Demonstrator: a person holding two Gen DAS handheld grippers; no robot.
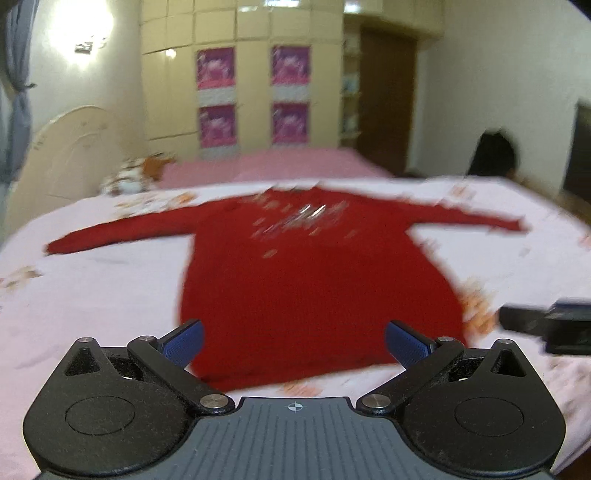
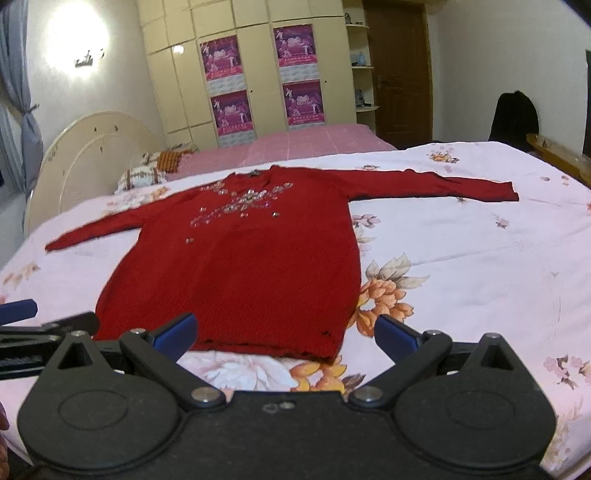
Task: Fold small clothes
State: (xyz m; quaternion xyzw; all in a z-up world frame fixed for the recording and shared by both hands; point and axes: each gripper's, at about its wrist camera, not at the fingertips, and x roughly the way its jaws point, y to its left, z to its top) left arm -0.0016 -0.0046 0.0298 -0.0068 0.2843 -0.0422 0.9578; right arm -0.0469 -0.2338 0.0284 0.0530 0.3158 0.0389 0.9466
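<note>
Two splayed grippers (image 1: 293, 341) (image 2: 284, 334) before flat red sweater (image 2: 243, 258)

Home bedroom. Bed (image 2: 480, 258) with floral sheet, second bed with pink cover (image 2: 306, 142) behind, rounded cream headboard (image 2: 92, 147), pillows (image 2: 147, 171), tall wardrobe (image 2: 251, 55) with posters (image 2: 299, 46), curtain (image 2: 18, 74), wooden door (image 2: 402, 70), lit wall lamp (image 2: 79, 33).

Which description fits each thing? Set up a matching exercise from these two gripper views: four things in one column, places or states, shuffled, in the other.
1 red sweater
2 left gripper
3 pink blanket
4 posters

a on the wardrobe doors
b spread flat, sleeves out
c on the far bed
d open, holding nothing

Pairs: 1-b, 2-d, 3-c, 4-a
</note>
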